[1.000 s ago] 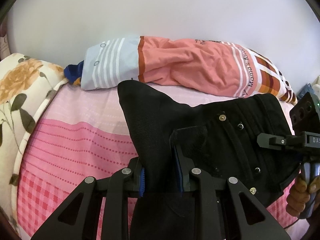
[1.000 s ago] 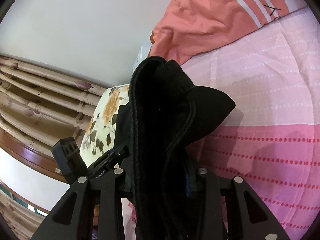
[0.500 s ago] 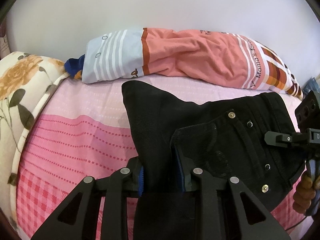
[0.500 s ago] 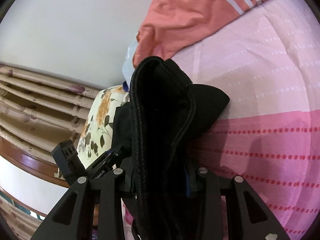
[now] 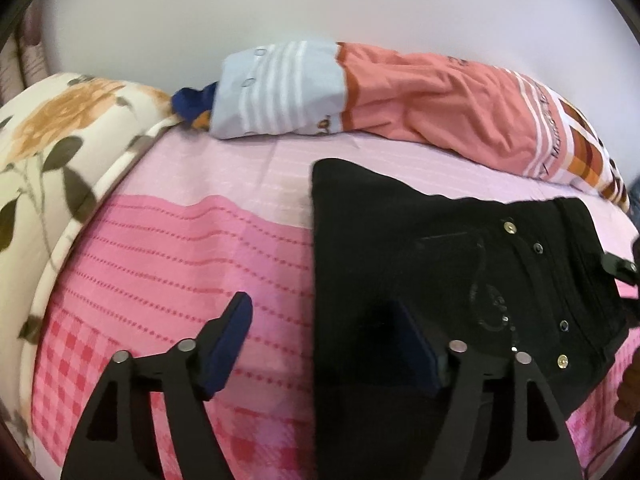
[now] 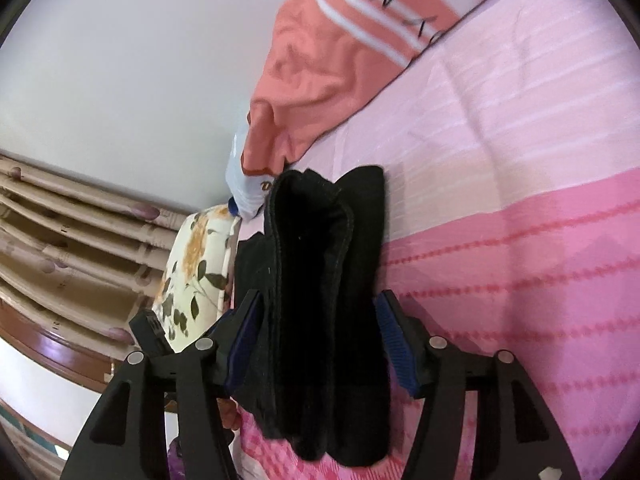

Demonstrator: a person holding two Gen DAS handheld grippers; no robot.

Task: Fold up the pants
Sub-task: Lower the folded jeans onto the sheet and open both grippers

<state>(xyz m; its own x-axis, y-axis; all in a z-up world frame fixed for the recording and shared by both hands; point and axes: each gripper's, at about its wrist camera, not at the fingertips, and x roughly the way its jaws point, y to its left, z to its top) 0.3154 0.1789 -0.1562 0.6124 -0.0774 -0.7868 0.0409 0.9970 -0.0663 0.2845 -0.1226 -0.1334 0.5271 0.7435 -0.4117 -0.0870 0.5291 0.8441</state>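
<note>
Black pants [image 5: 448,264] lie folded on the pink bedsheet [image 5: 168,264], and nearest the camera the left gripper [image 5: 320,344] is opening wide, its left finger over bare sheet and its right finger over the cloth, pressing on nothing. Black fabric also stands as a thick bundle [image 6: 320,280] between the jaws of the right gripper [image 6: 316,340], which are opening too, the blue pads looking just clear of it. Farther off a floral pillow [image 5: 44,152] sits at the left, and a salmon and pale blue blanket [image 5: 400,96] lies along the white wall.
</note>
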